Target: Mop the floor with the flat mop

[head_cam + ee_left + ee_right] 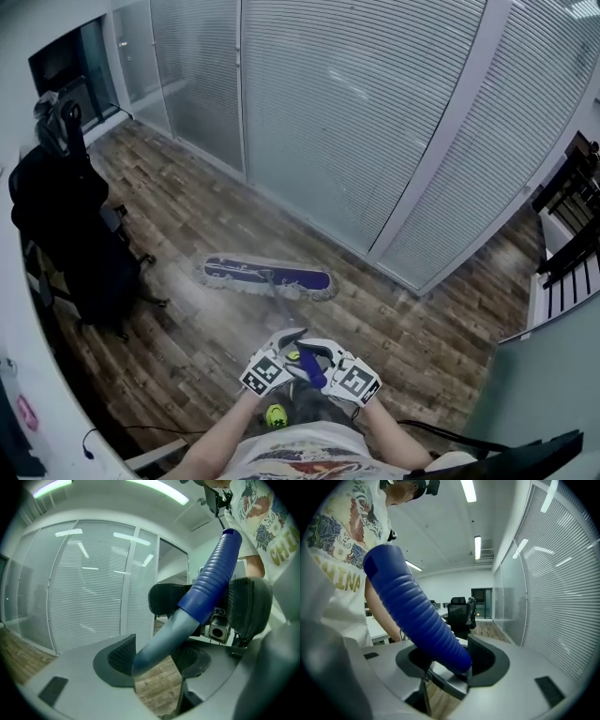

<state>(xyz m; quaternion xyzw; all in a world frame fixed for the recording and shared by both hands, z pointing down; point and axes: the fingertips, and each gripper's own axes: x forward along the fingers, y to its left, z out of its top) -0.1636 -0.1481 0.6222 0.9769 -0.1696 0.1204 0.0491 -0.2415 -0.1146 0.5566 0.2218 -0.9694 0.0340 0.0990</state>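
Note:
The flat mop's blue and white head (267,277) lies flat on the wood floor ahead of me, and its pole (279,305) slants back to my hands. Both grippers hold the top of the handle close together at the bottom centre of the head view. My left gripper (291,345) (157,660) has the grey pole (164,637) wedged between its pads, just below the blue ribbed grip (213,578). My right gripper (319,361) (447,660) is shut on that blue ribbed grip (417,616), higher up the handle.
A black office chair (70,234) draped with dark cloth stands at the left, near the mop head. A glass partition with blinds (375,122) runs behind the mop. Dark slatted furniture (572,234) stands at the right. A cable (141,431) trails on the floor by my left side.

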